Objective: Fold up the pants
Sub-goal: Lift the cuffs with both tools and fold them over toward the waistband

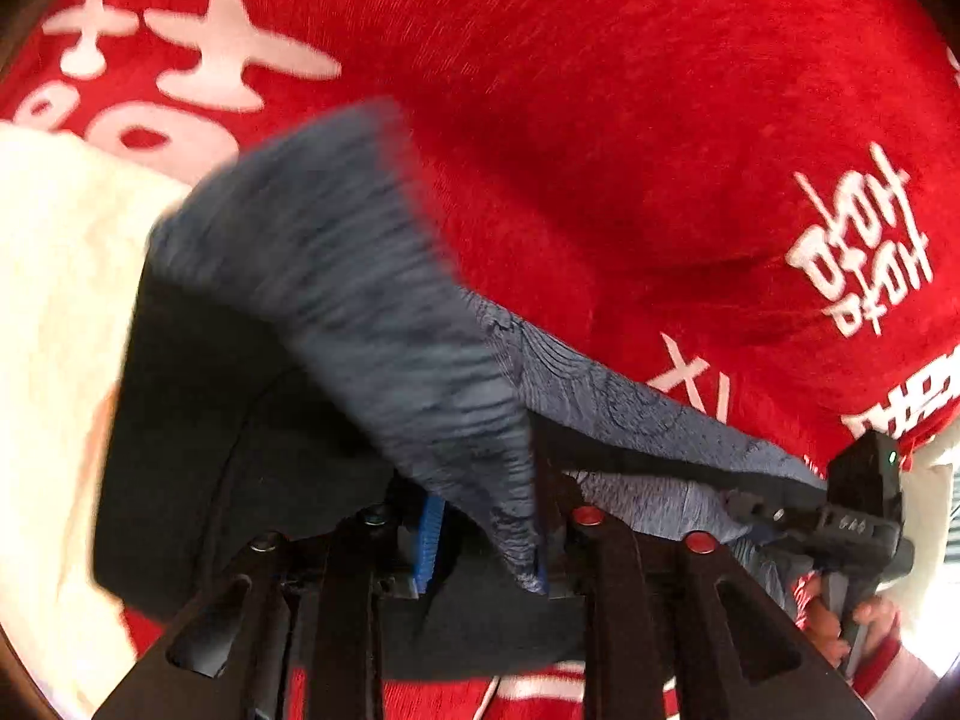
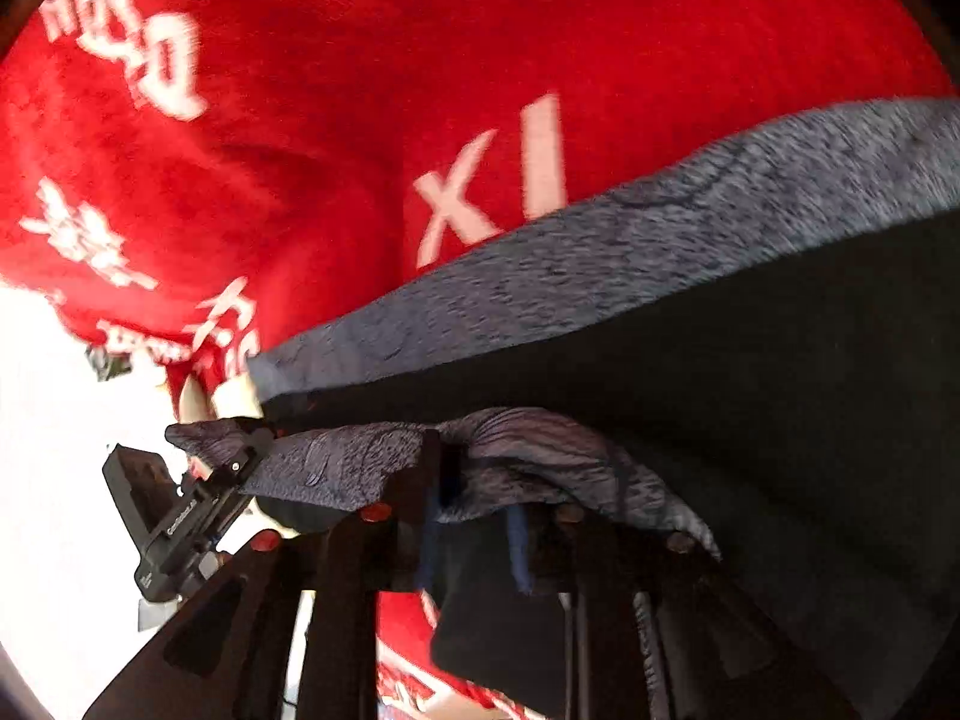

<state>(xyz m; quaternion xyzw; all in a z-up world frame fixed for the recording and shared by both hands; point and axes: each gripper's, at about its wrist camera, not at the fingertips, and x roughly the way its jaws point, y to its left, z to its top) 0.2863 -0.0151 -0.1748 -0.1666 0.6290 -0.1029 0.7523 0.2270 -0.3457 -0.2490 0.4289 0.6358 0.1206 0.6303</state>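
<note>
The pants are black (image 1: 240, 420) with a heathered grey-blue waistband (image 1: 360, 276), and they lie over a red blanket. In the left wrist view the waistband hangs as a pointed flap between the fingers of my left gripper (image 1: 483, 552). Its blue pads stand apart, with a gap beside the cloth. In the right wrist view the waistband (image 2: 600, 264) runs across the frame, and a bunch of it drapes over the tips of my right gripper (image 2: 474, 528), whose pads also stand apart. Each view shows the other gripper at the waistband's far end: right (image 1: 744, 504), left (image 2: 252, 450).
The red plush blanket (image 1: 600, 120) with white characters covers the surface in both views. A cream cloth (image 1: 54, 300) lies at the left of the left wrist view. A person's hand (image 1: 870, 612) holds the right gripper's handle. Bright white floor (image 2: 54, 450) lies beyond the blanket's edge.
</note>
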